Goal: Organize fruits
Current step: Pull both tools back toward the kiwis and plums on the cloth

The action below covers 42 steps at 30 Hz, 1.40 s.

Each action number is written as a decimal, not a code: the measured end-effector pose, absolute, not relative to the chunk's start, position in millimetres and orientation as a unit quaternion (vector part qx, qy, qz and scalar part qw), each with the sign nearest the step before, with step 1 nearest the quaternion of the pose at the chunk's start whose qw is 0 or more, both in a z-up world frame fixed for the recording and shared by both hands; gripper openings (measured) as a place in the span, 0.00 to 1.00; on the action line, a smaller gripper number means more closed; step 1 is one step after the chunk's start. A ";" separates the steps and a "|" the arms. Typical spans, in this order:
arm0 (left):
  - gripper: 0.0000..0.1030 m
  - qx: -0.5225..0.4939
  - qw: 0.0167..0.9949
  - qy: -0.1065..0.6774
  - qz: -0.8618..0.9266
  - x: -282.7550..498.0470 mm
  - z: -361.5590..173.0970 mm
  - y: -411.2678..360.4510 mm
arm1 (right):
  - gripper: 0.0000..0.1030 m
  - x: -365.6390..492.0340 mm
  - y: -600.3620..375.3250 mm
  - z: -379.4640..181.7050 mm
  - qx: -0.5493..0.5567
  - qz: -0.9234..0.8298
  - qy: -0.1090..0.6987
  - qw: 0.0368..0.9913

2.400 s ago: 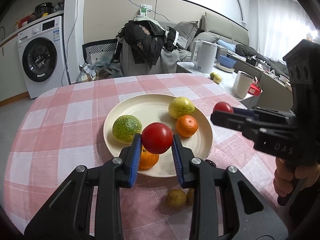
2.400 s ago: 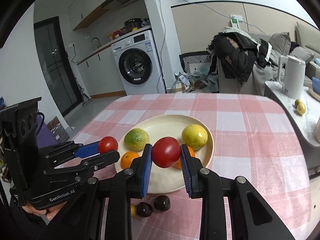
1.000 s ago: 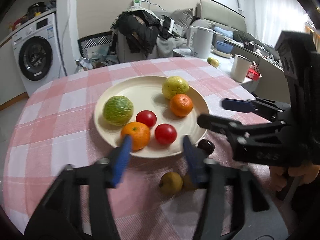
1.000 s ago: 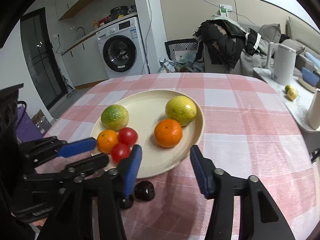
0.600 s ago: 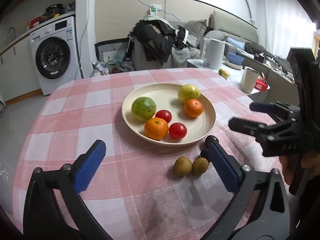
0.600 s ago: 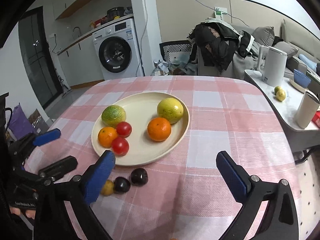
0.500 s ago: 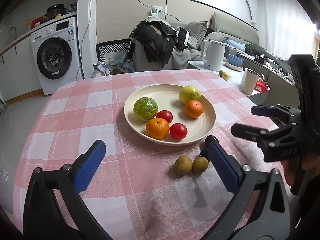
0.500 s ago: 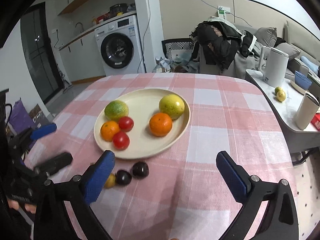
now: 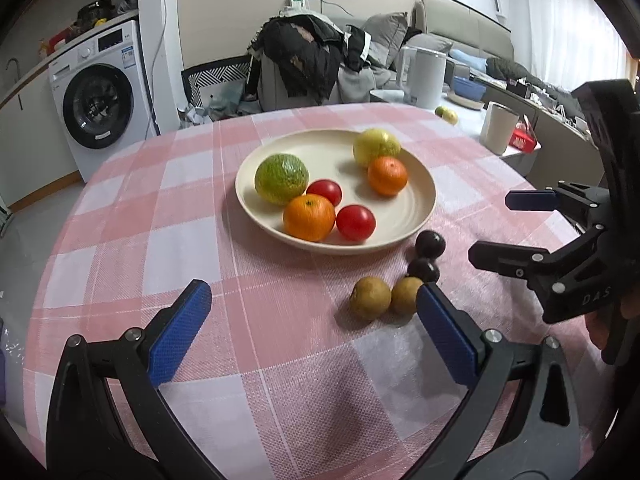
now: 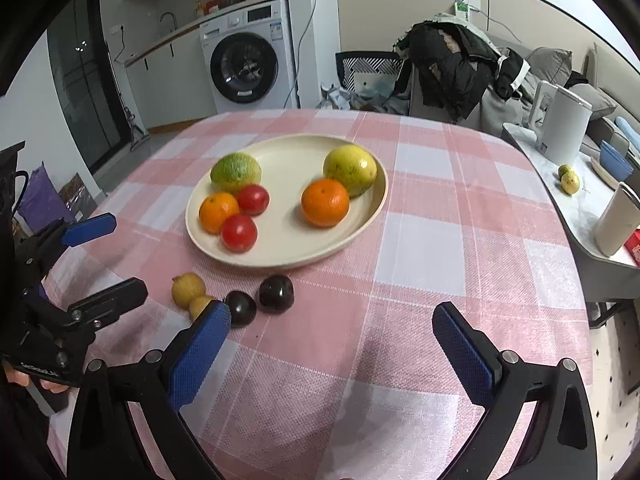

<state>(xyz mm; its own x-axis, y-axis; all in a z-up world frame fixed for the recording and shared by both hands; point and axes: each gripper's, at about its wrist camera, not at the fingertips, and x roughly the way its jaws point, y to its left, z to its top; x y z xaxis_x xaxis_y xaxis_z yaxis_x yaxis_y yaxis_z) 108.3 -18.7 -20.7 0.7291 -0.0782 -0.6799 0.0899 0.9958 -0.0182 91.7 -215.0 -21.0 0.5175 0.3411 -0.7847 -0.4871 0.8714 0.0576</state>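
Both tomatoes point(image 9: 355, 222) that were clamped a moment ago now lie on the plate point(image 9: 416, 212), so that step looks finished. The left gripper point(image 9: 312, 332) and right gripper point(image 10: 332, 344) have pulled back, jaws spread wide and empty. Four small fruits remain on the tablecloth point(image 9: 120, 240) just before the plate: two brown fruits point(image 9: 370, 298) beside the left gripper's tip, two dark plums point(image 10: 276, 293) ahead of the right.

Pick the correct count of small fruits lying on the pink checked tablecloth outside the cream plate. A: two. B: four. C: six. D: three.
B: two dark purple round fruits and two small yellow-brown round fruits lie on the pink checked tablecloth, just off the near rim of the round cream plate.
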 end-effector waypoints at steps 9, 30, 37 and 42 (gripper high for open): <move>0.99 0.011 0.920 0.389 -0.047 116.6 -33.2 -18.3 | 1.00 86.8 -196.8 -37.2 -0.107 0.253 0.450 0.850; 0.99 0.013 0.914 0.404 -0.034 126.9 -41.1 -15.9 | 1.00 111.6 -214.5 -43.5 -0.065 0.195 0.463 0.862; 0.99 0.033 0.906 0.421 -0.033 135.1 -46.6 -23.1 | 1.00 122.1 -213.3 -41.7 -0.050 0.200 0.464 0.861; 0.99 0.038 0.902 0.429 -0.031 142.2 -50.3 -24.1 | 1.00 126.3 -203.1 -45.4 -0.055 0.206 0.471 0.856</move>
